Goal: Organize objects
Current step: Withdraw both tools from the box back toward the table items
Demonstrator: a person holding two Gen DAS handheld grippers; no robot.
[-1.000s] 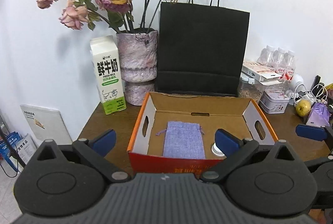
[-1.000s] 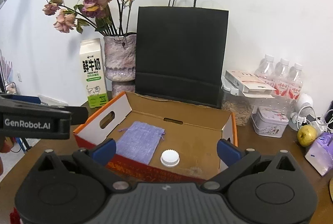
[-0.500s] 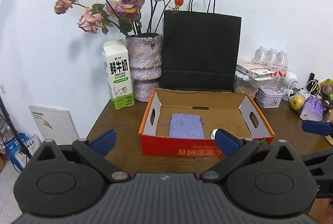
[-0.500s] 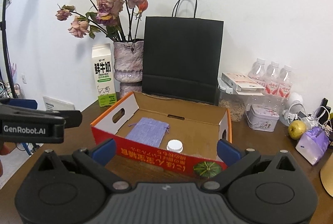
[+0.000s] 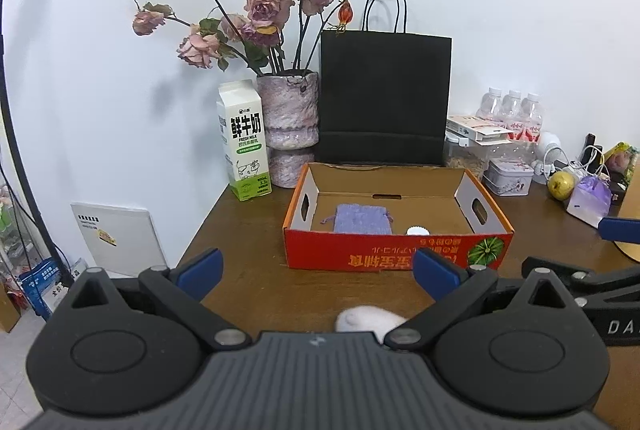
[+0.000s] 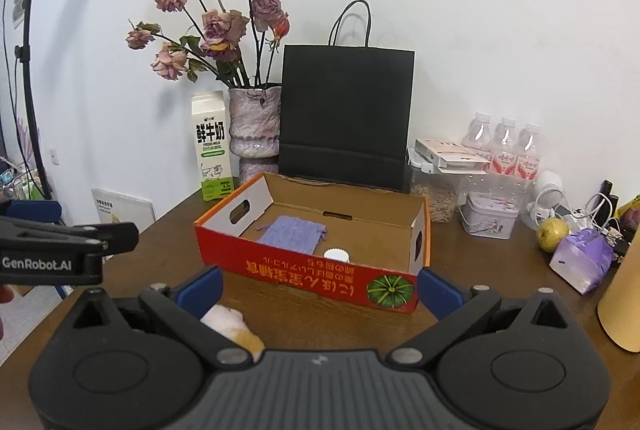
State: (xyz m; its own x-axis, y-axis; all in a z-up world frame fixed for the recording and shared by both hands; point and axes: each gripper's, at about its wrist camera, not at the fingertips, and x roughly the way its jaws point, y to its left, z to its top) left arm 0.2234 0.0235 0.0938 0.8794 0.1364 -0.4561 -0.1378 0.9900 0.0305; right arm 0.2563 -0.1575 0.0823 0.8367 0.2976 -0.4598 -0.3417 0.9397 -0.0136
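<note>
Both grippers hang spread wide and empty, well back from the red box (image 5: 396,254) on the table. Inside the box lie a purple pouch (image 5: 362,219) and a white cap (image 5: 417,231). On the near side of the box sits a small white fluffy thing (image 5: 368,318), low under the left gripper (image 5: 316,270), toward its right finger. For the right gripper (image 6: 320,288) it lies off by the left finger, so the left looks nearer to centre over it; its long axis I cannot tell

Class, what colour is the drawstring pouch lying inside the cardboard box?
The pouch is pale lilac purple, seen best from the right wrist view.
</note>
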